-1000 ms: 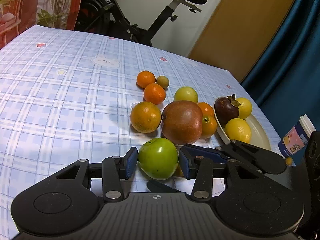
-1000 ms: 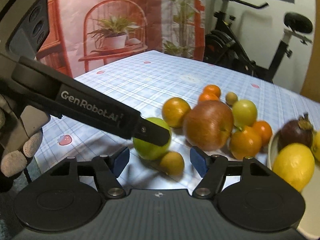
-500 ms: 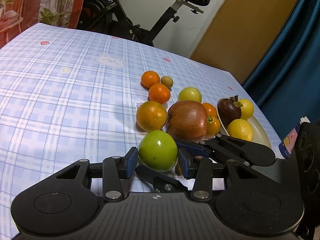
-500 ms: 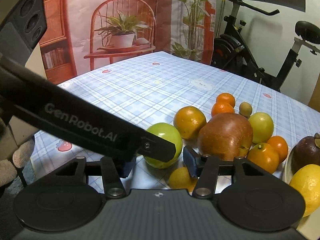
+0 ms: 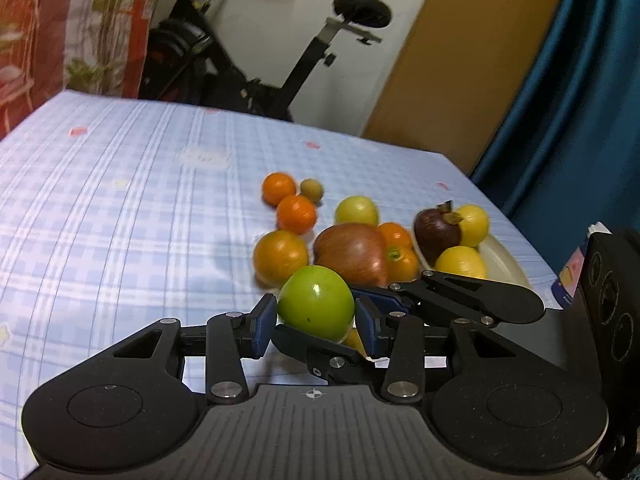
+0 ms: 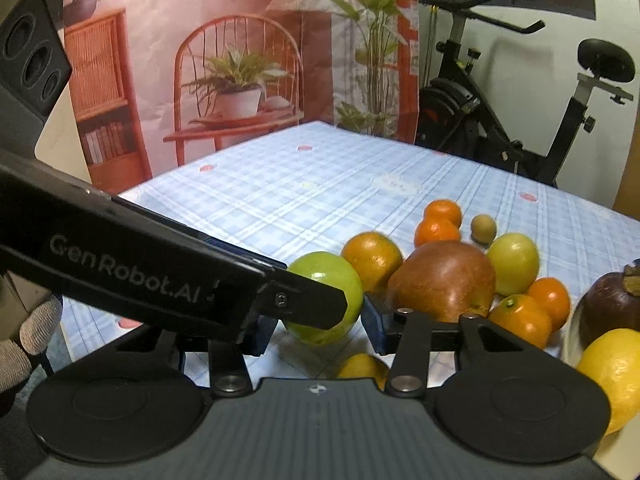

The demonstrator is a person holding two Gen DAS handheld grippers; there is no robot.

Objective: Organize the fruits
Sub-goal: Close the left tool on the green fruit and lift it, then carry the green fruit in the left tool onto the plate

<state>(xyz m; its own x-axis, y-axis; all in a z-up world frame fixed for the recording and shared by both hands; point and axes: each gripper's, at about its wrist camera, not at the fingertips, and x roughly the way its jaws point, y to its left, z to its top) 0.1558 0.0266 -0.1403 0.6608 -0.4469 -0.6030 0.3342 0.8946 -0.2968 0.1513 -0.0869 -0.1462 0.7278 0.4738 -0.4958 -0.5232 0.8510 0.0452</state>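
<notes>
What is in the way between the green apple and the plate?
The right gripper, its jaws closing around a small yellow fruit, reaches across between the left gripper's green apple and the plate.

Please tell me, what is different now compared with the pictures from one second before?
The left gripper has lifted the green fruit it clamps off the tablecloth. The right gripper's jaws are closing around a small yellow fruit. The other fruits and the plate have not moved.
</notes>
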